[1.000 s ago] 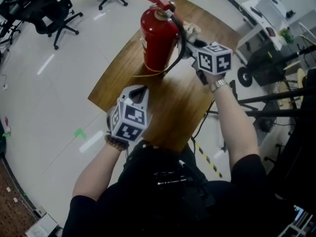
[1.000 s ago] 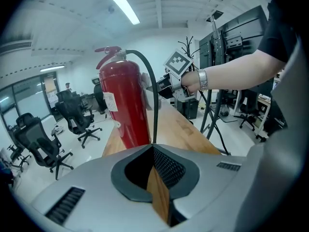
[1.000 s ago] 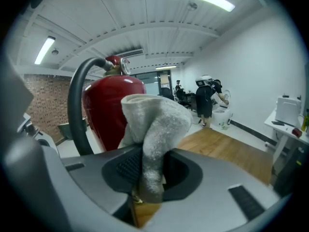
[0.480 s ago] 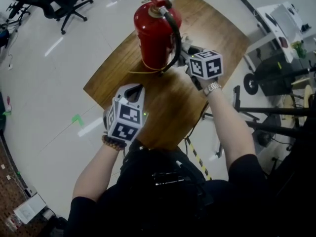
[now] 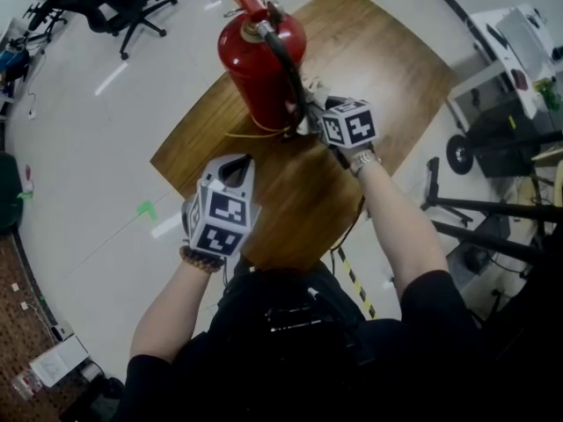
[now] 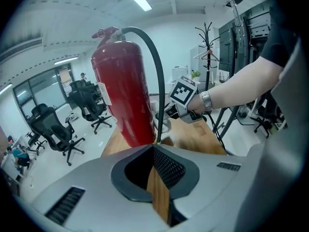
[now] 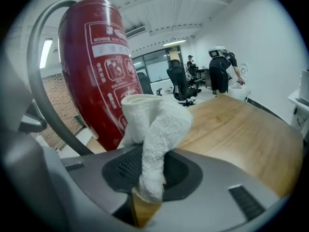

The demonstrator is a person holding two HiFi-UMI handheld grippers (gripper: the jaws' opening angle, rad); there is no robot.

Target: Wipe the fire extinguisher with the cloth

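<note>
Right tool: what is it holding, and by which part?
The right tool pinches the cloth by its lower end; the rest bunches above the jaws.

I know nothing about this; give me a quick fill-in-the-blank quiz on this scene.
1. The right gripper is shut on a white terry ____.
2. The red metal fire extinguisher stands ____ on the brown wooden table.
3. The left gripper, jaws apart, holds ____.
Missing words: cloth; upright; nothing.

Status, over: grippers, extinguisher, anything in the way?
Right gripper shut on cloth, beside extinguisher. Left gripper open, empty. Extinguisher upright on table. Hose hangs near the cloth.
</note>
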